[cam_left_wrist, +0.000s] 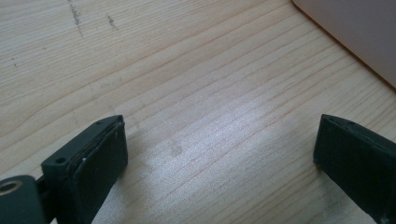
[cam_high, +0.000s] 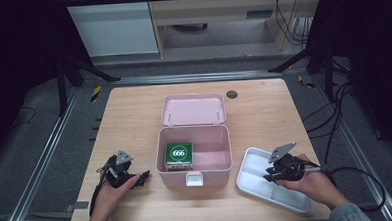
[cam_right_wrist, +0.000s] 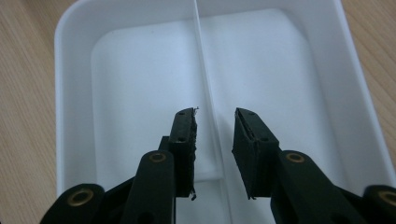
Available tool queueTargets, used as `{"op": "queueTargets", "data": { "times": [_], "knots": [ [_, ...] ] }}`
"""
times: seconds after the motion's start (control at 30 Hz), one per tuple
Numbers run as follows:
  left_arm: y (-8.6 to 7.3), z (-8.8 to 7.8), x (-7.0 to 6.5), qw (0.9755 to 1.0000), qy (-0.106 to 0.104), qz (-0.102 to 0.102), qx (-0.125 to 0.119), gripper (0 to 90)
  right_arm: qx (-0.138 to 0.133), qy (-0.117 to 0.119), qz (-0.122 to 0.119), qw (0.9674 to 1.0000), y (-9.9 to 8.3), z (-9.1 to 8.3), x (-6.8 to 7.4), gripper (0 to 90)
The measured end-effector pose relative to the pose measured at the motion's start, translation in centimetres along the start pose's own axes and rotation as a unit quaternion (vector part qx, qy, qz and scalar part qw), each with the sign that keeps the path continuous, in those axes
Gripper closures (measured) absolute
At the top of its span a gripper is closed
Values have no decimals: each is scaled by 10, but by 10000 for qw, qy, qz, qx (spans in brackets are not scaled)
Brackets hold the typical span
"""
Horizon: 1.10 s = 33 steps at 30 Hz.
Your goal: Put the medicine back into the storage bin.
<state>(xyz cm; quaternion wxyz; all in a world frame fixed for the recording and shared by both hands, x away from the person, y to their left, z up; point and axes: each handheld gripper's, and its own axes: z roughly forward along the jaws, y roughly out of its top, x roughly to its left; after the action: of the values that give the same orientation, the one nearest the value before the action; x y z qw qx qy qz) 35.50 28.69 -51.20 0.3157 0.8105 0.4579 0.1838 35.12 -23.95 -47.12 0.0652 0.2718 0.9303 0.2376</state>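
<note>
Right gripper (cam_right_wrist: 215, 135): jaws are held a little apart, astride the divider (cam_right_wrist: 208, 93), nothing clamped.
Tray (cam_high: 247, 181): white, empty, lying right of the pink box (cam_high: 195, 176).
Left gripper (cam_left_wrist: 219, 154): jaws are spread wide over bare table (cam_left_wrist: 196, 70), nothing between them.
Advice: the divider should be centred between the pads before closing; the tray should be lifted level.

High view: pale wooden tabletop (cam_high: 134, 113) evenly lit from above, dark surroundings, slightly soft focus. Left gripper view: bright glare patch on the wood grain between the jaws; black jaws blurred. Right gripper view: white divided plastic tray (cam_right_wrist: 74, 60) ahead of the jaws, bright, slightly washed out.
</note>
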Motion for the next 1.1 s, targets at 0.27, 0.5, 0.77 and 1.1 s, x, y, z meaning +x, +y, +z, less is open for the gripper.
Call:
{"op": "queueTargets", "data": {
  "times": [0.27,0.5,0.77,1.1],
  "knots": [
    [0,0,0,10000,2,-1,-1,22,308,21,-96,9995,0,3,0,726],
    [0,0,0,10000,-3,2,2,22,614,-2,-238,9978,7,4,0,758],
    [0,0,0,10000,-3,7,1,22,847,3,-444,9954,12,9,0,874],
    [0,0,0,10000,-2,14,-5,22,491,193,-437,9977,11,4,-11,897]
  ]
}}
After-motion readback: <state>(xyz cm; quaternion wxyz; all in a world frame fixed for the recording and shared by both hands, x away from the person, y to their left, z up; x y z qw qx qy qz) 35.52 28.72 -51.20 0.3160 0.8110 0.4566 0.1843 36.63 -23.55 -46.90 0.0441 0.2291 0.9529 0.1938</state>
